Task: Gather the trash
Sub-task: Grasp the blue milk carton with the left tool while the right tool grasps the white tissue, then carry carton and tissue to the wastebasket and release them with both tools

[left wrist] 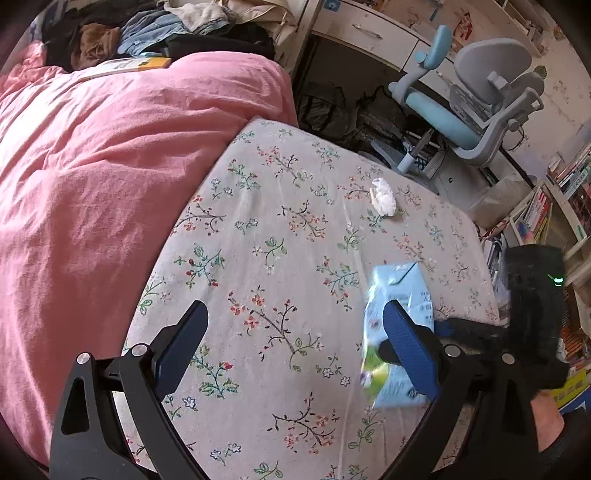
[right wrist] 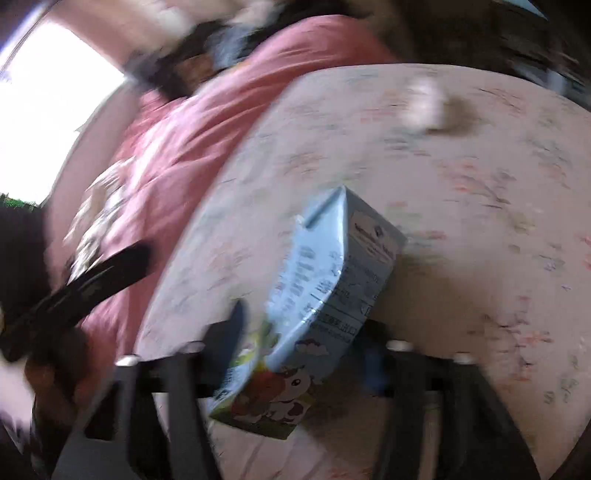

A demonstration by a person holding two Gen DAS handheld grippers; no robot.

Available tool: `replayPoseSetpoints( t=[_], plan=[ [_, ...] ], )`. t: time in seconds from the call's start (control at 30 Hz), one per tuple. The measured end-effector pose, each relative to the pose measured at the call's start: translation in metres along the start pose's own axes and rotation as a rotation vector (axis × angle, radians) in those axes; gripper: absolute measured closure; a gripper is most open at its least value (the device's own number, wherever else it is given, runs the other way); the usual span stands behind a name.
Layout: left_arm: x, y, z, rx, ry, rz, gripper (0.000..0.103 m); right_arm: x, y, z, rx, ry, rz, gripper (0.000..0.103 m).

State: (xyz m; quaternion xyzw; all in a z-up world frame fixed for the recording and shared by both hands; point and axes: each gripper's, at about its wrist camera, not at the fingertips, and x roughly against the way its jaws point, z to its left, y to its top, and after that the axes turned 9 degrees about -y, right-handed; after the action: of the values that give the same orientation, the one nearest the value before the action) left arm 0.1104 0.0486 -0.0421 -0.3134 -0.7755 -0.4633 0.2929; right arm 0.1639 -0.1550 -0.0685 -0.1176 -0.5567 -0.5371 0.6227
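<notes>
A light-blue milk carton (right wrist: 325, 280) with a cartoon cow on it sits tilted between the jaws of my right gripper (right wrist: 306, 328). It stays sharp while the bed behind it blurs, so the gripper is shut on it. In the left wrist view the same carton (left wrist: 400, 291) hangs just above the floral sheet (left wrist: 280, 229), partly behind my left gripper's right finger (left wrist: 410, 347). My left gripper (left wrist: 295, 314) is open over the sheet with nothing between its fingers. Farther along the sheet lies a crumpled white tissue (left wrist: 382, 195), seen as a blur in the right wrist view (right wrist: 424, 99).
A pink duvet (left wrist: 122, 166) covers the left of the bed, with a flat book (left wrist: 125, 66) and a clothes pile (left wrist: 147, 33) beyond it. Past the bed's far edge are a grey-blue desk chair (left wrist: 480, 103), a desk (left wrist: 369, 33) and bookshelves (left wrist: 554, 206).
</notes>
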Motion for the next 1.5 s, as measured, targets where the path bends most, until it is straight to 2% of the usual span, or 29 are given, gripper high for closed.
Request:
replayPoseSetpoints(
  t=[0.07, 0.13, 0.2, 0.3, 0.37, 0.47, 0.53, 0.6, 0.67, 0.77, 1.1, 1.2, 1.5],
  plan=[
    [-0.003, -0.002, 0.000, 0.000, 0.002, 0.014, 0.011, 0.011, 0.005, -0.009, -0.023, -0.052, -0.078, 0.022],
    [-0.006, -0.006, -0.001, 0.002, -0.008, 0.033, 0.011, 0.022, 0.023, -0.039, -0.165, -0.096, -0.159, 0.022],
    [-0.012, -0.009, -0.004, 0.004, -0.032, 0.059, 0.011, 0.024, 0.040, -0.058, -0.232, -0.185, -0.205, 0.022],
    [-0.024, -0.014, -0.012, 0.006, -0.081, 0.097, 0.011, 0.009, 0.074, -0.069, -0.227, -0.315, -0.207, 0.029],
    [-0.031, -0.015, -0.015, 0.010, -0.101, 0.108, 0.011, -0.005, 0.091, -0.068, -0.221, -0.352, -0.196, 0.032],
    [-0.045, -0.016, -0.022, 0.027, -0.102, 0.123, 0.011, -0.028, 0.109, -0.064, -0.140, -0.430, -0.154, 0.034],
    [-0.051, -0.016, -0.027, 0.032, -0.102, 0.132, 0.011, -0.030, 0.112, -0.061, -0.087, -0.479, -0.161, 0.036],
    [-0.056, -0.016, -0.034, 0.017, -0.093, 0.134, 0.011, -0.030, 0.114, -0.061, -0.050, -0.506, -0.157, 0.060],
    [-0.059, -0.016, -0.037, 0.004, -0.086, 0.135, 0.011, -0.027, 0.107, -0.070, -0.026, -0.501, -0.150, 0.076],
    [-0.063, -0.017, -0.043, -0.005, -0.078, 0.138, 0.011, -0.024, 0.104, -0.072, -0.011, -0.474, -0.140, 0.079],
    [-0.066, -0.027, -0.066, -0.061, -0.064, 0.144, 0.011, 0.034, 0.034, -0.077, -0.104, -0.344, -0.205, 0.080],
    [-0.068, -0.031, -0.076, -0.094, -0.049, 0.148, 0.011, 0.042, 0.023, -0.075, -0.129, -0.317, -0.219, 0.080],
    [-0.075, -0.041, -0.096, -0.172, -0.017, 0.157, 0.011, 0.049, 0.021, -0.071, -0.132, -0.273, -0.248, 0.080]
  ],
)
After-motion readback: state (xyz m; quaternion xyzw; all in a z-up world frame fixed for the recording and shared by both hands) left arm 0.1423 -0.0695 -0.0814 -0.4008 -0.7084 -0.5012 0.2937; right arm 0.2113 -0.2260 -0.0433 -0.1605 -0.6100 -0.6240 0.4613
